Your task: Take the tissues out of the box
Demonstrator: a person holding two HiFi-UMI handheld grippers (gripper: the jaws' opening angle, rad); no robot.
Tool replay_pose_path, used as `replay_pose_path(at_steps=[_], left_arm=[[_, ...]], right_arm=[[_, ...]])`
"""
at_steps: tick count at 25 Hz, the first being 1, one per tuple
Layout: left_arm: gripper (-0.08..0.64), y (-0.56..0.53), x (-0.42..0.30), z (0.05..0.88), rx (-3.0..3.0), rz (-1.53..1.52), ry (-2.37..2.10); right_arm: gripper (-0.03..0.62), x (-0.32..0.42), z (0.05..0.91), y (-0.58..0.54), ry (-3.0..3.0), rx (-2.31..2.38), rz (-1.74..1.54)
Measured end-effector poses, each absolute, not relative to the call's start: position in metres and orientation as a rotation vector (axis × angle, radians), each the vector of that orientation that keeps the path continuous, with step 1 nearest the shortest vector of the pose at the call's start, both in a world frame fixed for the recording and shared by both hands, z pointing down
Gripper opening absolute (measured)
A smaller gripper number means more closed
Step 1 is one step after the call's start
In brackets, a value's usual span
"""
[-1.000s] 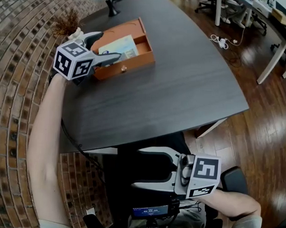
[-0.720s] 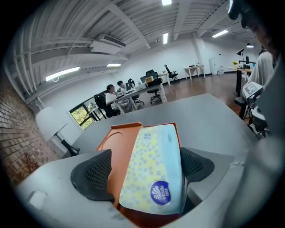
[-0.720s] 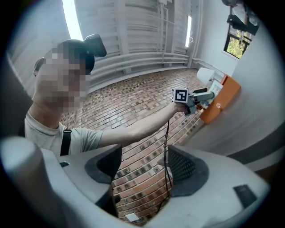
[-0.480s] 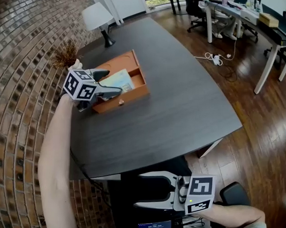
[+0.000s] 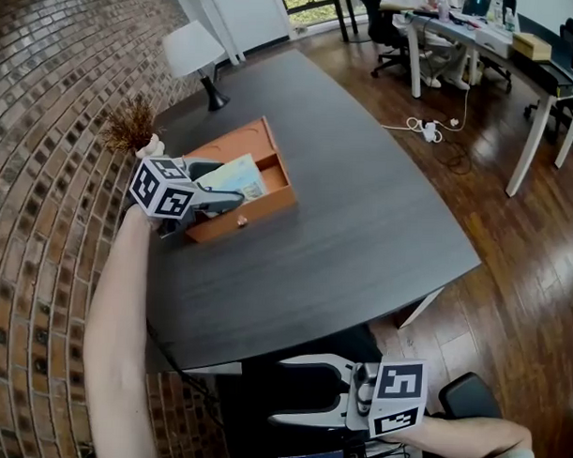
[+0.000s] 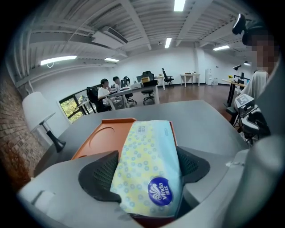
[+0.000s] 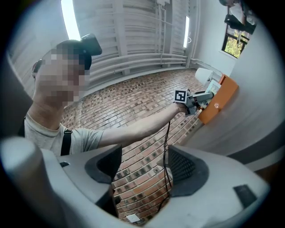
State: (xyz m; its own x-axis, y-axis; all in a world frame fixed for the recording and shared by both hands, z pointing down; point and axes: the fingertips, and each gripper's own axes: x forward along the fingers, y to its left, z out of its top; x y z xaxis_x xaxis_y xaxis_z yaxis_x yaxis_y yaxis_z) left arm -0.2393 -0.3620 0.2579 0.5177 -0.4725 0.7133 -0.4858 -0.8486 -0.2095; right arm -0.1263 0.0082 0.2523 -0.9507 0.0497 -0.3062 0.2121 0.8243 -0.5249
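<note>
Since the earlier frame, your left gripper (image 5: 222, 185) has brought its jaws in from a wider spread, and your right gripper (image 5: 279, 394) now sits lower in the head view. The left jaws are closing at this moment, about half-way in. The tissue pack (image 6: 149, 151) stands between them, and both pads meet its long sides.

The pack is pale, printed with small rings, and carries a round blue label at the near end. Its far end lies in the orange box (image 5: 264, 211), on the side next to the right wall. Its near end reaches over the front wall, where the jaws have it.

The box stands on the dark table (image 5: 362, 207), near the left edge and the brick wall (image 5: 56, 121). A white lamp (image 5: 194, 51) stands behind it.

Your right gripper is off the table, close to your body. Its jaws stand apart with nothing between them; only brickwork and a hanging cable (image 7: 167, 147) show through the gap.
</note>
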Motion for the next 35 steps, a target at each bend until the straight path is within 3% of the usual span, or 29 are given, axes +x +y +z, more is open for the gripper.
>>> replay_pose_path(at_steps=[7,16,24,30,35], left_arm=[[0.383,-0.362,-0.239,0.227,2.791,1.240,-0.950],[0.377,-0.341,-0.223,0.177,2.913,0.897,-1.051],[0.373,-0.297,-0.215,0.121,2.950,0.323,-1.120],[0.373,-0.261,-0.242,0.088,2.777,-0.352,-1.181],[0.370,-0.212,-0.244,0.086,2.536,-0.880,-0.972]], right_arm=[[0.324,-0.127,0.253,0.009,2.730,0.206,-0.833],[0.324,-0.129,0.254,0.010,2.752,0.203,-0.798],[0.324,-0.128,0.243,0.017,2.763,0.208,-0.770],[0.324,-0.132,0.246,0.015,2.790,0.191,-0.717],[0.324,-0.132,0.245,0.018,2.802,0.187,-0.709]])
